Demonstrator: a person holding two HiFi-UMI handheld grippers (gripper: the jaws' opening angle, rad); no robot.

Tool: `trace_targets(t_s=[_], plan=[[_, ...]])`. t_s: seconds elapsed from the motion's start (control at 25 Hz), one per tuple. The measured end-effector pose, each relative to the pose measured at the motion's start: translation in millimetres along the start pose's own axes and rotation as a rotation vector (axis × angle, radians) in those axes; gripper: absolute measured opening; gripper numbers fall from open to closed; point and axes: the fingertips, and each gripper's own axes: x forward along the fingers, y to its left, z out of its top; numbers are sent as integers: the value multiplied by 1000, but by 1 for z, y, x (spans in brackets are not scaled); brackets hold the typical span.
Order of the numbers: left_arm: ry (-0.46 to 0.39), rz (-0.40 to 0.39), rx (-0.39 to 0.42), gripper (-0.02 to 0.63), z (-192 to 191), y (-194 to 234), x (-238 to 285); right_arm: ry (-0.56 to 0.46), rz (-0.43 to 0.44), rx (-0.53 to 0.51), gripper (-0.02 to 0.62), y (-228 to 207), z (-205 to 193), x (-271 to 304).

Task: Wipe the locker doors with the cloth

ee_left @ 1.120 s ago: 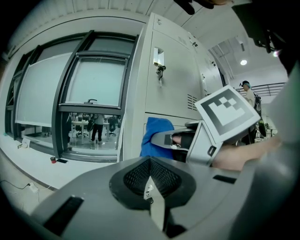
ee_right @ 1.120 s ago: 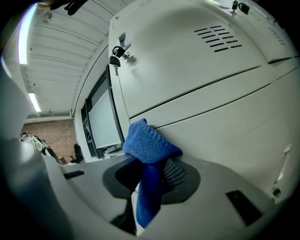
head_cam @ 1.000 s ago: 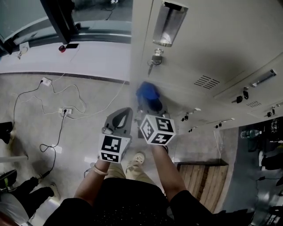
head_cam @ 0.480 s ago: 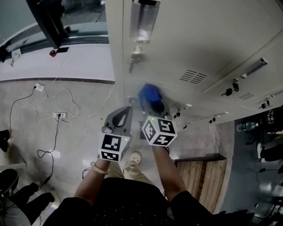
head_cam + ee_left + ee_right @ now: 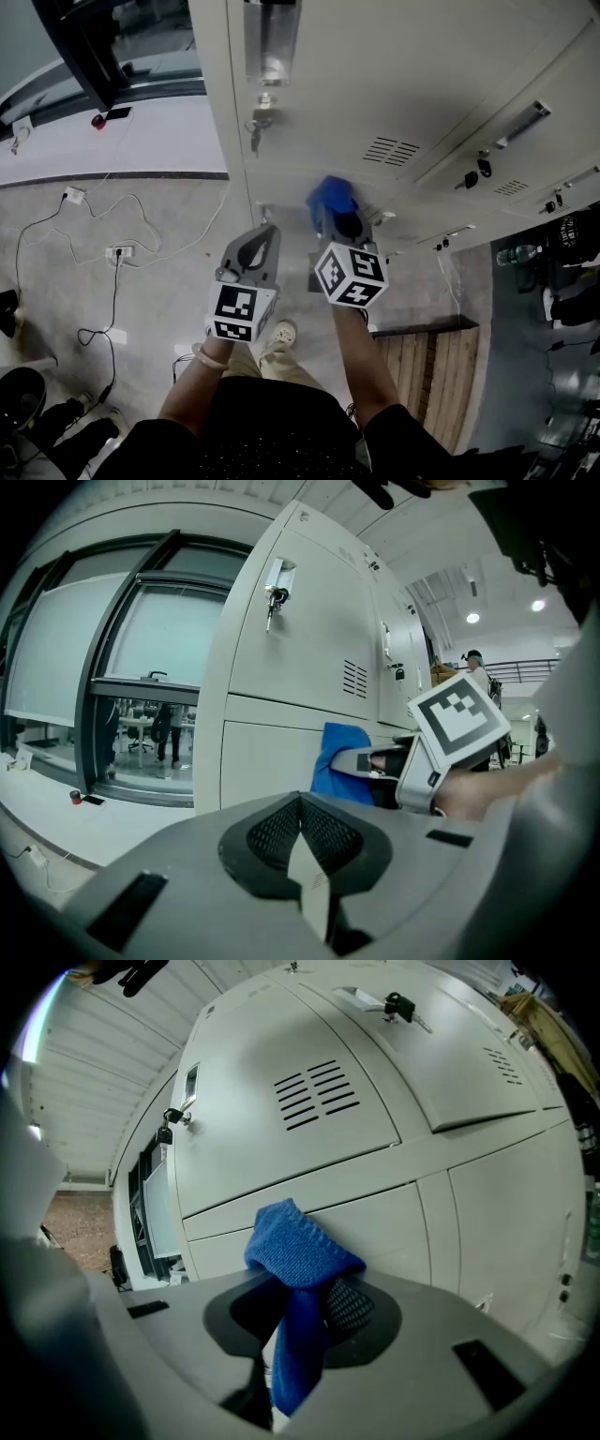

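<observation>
Floor at left: cables (image 5: 141,202), power strip (image 5: 117,251). Wooden board (image 5: 422,375) at lower right. Key (image 5: 258,120) in upper locker door (image 5: 375,75), vent (image 5: 391,150) to its right.

Right gripper (image 5: 300,1335) pinches blue cloth (image 5: 298,1260). Cloth's long axis along jaws; bunched end points at lockers, against lower door just under seam; tail hangs back between jaws.

Left gripper (image 5: 305,855) beside right, pressed together, empty.

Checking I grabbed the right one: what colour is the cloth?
The cloth is blue, clearest in the right gripper view.

Locker handle (image 5: 265,37) cut by top edge; cloth (image 5: 332,199) partly hidden.
</observation>
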Motion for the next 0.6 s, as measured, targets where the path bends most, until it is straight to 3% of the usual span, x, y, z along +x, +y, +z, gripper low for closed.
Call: trace_targets(t_s=[0.6], plan=[[-30,9,-4,6,2,12,-12,-51,-116,-7,84,-60,11,-20]])
